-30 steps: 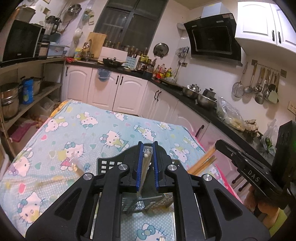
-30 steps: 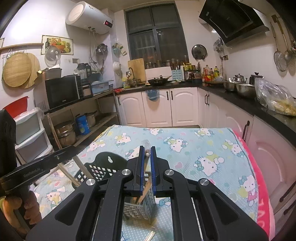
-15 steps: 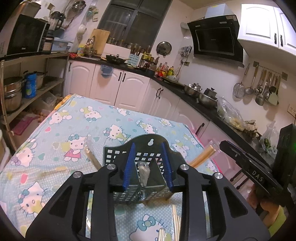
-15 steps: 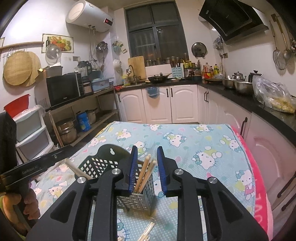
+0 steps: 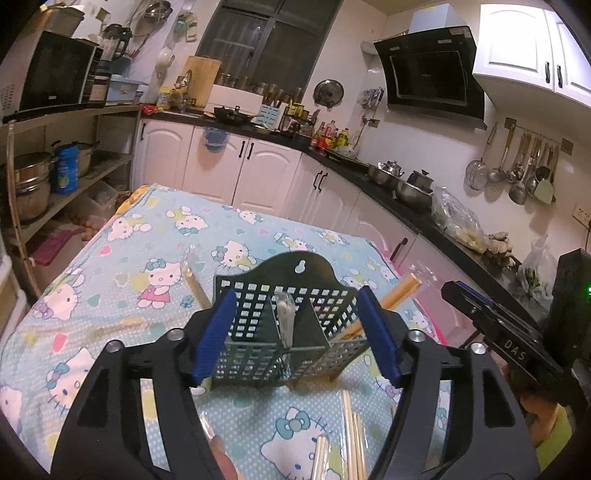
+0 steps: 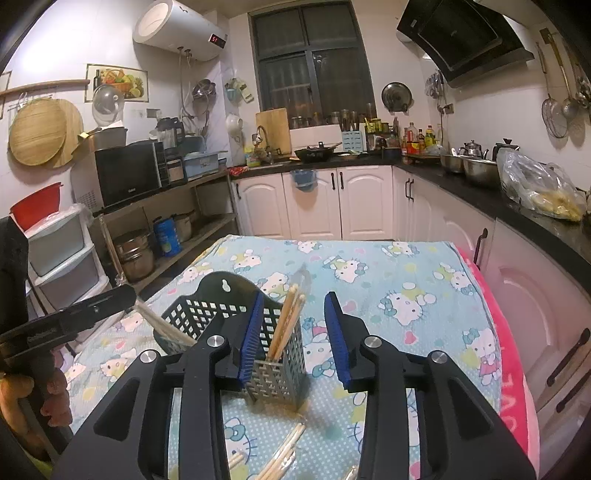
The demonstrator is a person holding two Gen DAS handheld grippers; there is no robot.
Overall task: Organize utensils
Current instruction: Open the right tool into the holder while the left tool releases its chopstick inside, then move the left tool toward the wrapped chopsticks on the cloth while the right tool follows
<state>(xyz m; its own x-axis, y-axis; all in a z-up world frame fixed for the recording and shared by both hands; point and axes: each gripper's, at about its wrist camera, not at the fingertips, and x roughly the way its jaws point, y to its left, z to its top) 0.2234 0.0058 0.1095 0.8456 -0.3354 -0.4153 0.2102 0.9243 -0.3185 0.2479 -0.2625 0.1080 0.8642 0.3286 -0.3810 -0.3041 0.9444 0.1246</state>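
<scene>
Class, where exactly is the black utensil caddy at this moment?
In both wrist views the black utensil caddy stands upright on the cartoon-cat tablecloth, just beyond the open claws, with loose chopsticks lying in front.

Indoor artificial light, warm-pink cast on white cabinets [image 6: 321,206] and walls; window [image 6: 314,62] dark, no daylight. Both views moderately bright, slightly noisy. Strong fisheye: counter lines and cabinet edges bow near frame borders, black vignette in corners. Soft shadows under black basket [image 5: 280,332] on tablecloth [image 5: 155,251]. Glare on glossy range hood [image 5: 428,81] and water heater [image 6: 177,29]. Gripper bodies at bottom edge dark, slightly soft; chopsticks at near edge of tablecloth blurred
</scene>
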